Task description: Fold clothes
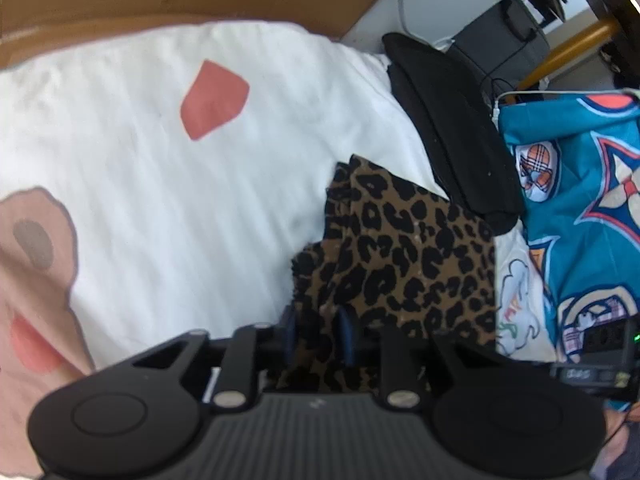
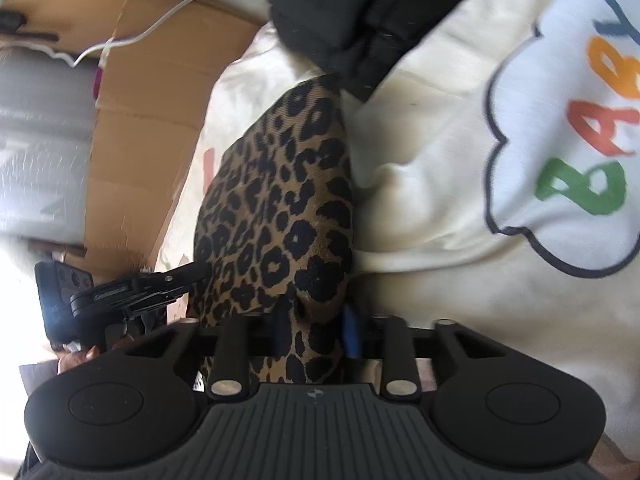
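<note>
Left wrist view: we pinch the leopard cloth (image 1: 400, 248) in both the left tool (image 1: 318, 336) and right tool (image 2: 316, 332), stretching it for folding.

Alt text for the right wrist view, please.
The right gripper pinches a leopard-print garment lying on cream bedding. A black garment lies beyond it, the left gripper reaches in from the left, and cardboard stands behind.

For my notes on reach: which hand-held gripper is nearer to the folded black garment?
Right, probably. The right hand-held gripper and the left hand-held gripper both hold leopard-print cloth; the black garment lies beyond it.
</note>
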{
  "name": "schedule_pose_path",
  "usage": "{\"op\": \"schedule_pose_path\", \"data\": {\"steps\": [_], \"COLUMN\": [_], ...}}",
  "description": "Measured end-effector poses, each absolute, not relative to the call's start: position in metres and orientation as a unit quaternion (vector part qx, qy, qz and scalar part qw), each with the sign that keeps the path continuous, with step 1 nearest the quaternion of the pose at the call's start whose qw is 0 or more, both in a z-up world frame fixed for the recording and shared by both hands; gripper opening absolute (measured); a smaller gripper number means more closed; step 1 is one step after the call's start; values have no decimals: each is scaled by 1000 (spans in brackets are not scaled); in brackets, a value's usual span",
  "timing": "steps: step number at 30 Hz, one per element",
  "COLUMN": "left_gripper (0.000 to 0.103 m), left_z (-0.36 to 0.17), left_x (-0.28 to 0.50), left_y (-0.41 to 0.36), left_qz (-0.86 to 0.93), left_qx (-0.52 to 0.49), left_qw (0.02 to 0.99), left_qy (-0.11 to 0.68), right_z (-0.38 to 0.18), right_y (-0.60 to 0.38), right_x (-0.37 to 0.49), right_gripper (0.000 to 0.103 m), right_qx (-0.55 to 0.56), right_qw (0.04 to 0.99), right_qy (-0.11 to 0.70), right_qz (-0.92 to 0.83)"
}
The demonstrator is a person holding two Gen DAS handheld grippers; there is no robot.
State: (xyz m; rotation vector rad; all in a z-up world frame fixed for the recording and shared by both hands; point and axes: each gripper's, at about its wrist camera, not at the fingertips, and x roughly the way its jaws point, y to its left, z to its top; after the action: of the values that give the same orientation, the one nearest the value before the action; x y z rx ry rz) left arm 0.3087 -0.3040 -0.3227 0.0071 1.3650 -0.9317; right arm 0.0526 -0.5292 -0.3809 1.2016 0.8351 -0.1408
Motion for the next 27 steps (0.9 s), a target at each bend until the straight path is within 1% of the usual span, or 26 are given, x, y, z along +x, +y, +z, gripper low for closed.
{"op": "schedule_pose_path", "data": {"steps": [1, 2, 3, 4, 7, 9, 10, 11, 12, 13, 14, 16, 17, 19, 22, 23, 24, 25, 26, 27], "left_gripper": [46, 64, 70, 73, 71, 72, 72, 66, 61, 51, 44, 38, 36, 36, 41, 45, 49, 57, 61, 62], "left_z": [-322, -322, -322, -324, -335, -341, -343, -343, -343, -343, -340, -332, -328, -323, -324, -326, -328, -330, -332, -334], "left_x": [309, 309, 308, 306, 304, 304, 305, 306, 308, 310, 310, 310, 309, 310, 313, 314, 316, 318, 318, 319], "left_y": [-306, -310, -314, -319, -329, -332, -332, -331, -330, -328, -328, -330, -332, -335, -339, -340, -340, -341, -341, -342], "left_qz": [-417, -422, -426, -433, -451, -457, -461, -460, -453, -444, -445, -450, -452, -455, -452, -450, -445, -441, -443, -445], "left_qx": [7, 15, 23, 37, 62, 68, 65, 61, 56, 51, 54, 66, 73, 85, 97, 95, 92, 90, 88, 86], "left_qw": [676, 674, 672, 665, 637, 631, 629, 631, 634, 637, 637, 637, 636, 631, 622, 619, 619, 620, 617, 614], "left_qy": [607, 606, 605, 608, 622, 624, 623, 622, 625, 628, 627, 623, 621, 622, 632, 637, 640, 643, 645, 646], "right_z": [-383, -386, -388, -391, -396, -397, -397, -396, -395, -393, -390, -384, -382, -378, -379, -380, -382, -384, -386, -388], "right_y": [-530, -530, -530, -529, -526, -523, -522, -521, -521, -521, -520, -519, -519, -518, -520, -522, -523, -524, -526, -527], "right_x": [51, 51, 51, 51, 56, 62, 65, 67, 68, 68, 68, 67, 66, 65, 64, 64, 63, 62, 61, 62], "right_gripper": [38, 38, 38, 38, 38, 37, 35, 29, 20, 17, 14, 13, 13, 15, 25, 32, 35, 36, 36, 36], "right_qx": [552, 555, 557, 560, 567, 564, 563, 560, 559, 559, 558, 556, 555, 553, 554, 557, 563, 569, 575, 580], "right_qw": [740, 737, 734, 732, 727, 728, 729, 730, 731, 732, 735, 740, 741, 743, 742, 739, 736, 732, 729, 726], "right_qy": [379, 381, 383, 384, 385, 387, 387, 388, 389, 386, 383, 377, 376, 373, 376, 374, 371, 368, 366, 364], "right_qz": [-65, -63, -61, -58, -48, -45, -45, -46, -47, -46, -45, -44, -43, -41, -48, -51, -56, -62, -65, -67]}}
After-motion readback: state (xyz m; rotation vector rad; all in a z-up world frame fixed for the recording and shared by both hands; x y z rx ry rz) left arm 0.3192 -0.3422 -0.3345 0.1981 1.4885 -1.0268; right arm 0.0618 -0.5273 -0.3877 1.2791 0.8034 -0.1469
